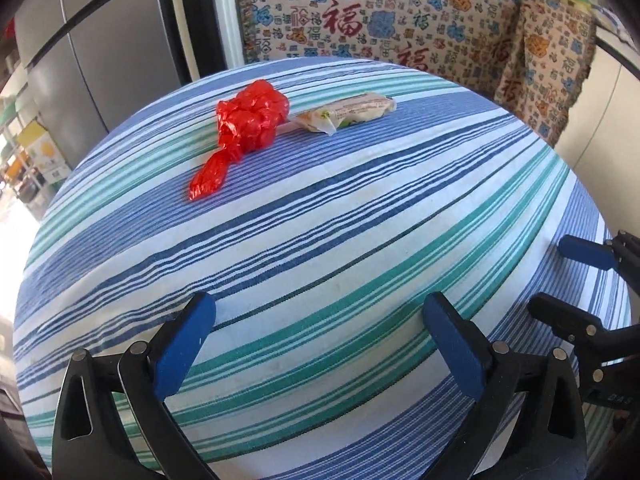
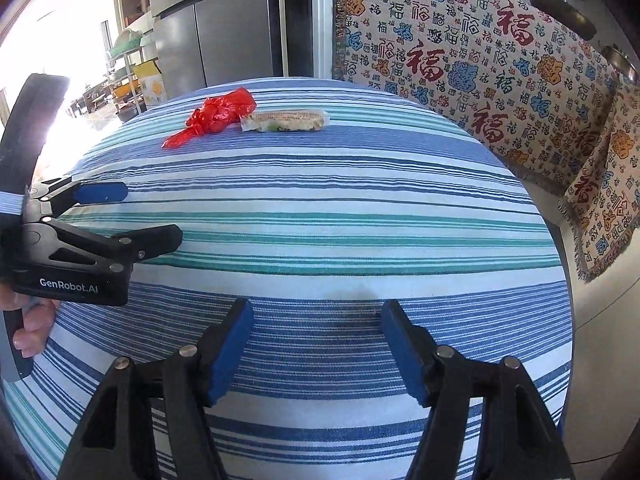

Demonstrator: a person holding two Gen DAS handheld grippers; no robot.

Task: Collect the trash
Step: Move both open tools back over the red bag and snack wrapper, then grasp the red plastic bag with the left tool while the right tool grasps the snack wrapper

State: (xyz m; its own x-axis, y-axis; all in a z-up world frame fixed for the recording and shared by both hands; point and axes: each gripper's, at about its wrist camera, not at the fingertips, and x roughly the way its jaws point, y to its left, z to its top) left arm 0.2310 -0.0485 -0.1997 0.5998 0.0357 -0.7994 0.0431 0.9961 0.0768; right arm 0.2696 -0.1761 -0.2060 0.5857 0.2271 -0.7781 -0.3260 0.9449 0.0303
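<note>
A crumpled red plastic bag point(image 1: 246, 124) lies on the far part of the striped table, with a pale snack wrapper point(image 1: 348, 114) touching its right side. Both also show in the right wrist view, the bag point(image 2: 216, 116) and the wrapper point(image 2: 286, 121). My left gripper point(image 1: 318, 312) is open and empty, low over the near table, well short of the trash. My right gripper point(image 2: 316, 318) is open and empty, also near the front edge. Each gripper shows in the other's view: the right one point(image 1: 560, 276) and the left one point(image 2: 154, 216).
The round table has a blue, white and green striped cloth point(image 1: 320, 220). A patterned blanket with red characters point(image 2: 480, 72) covers a seat behind and to the right. A grey refrigerator point(image 2: 224, 32) stands behind at the left, with shelves point(image 2: 132, 64) beside it.
</note>
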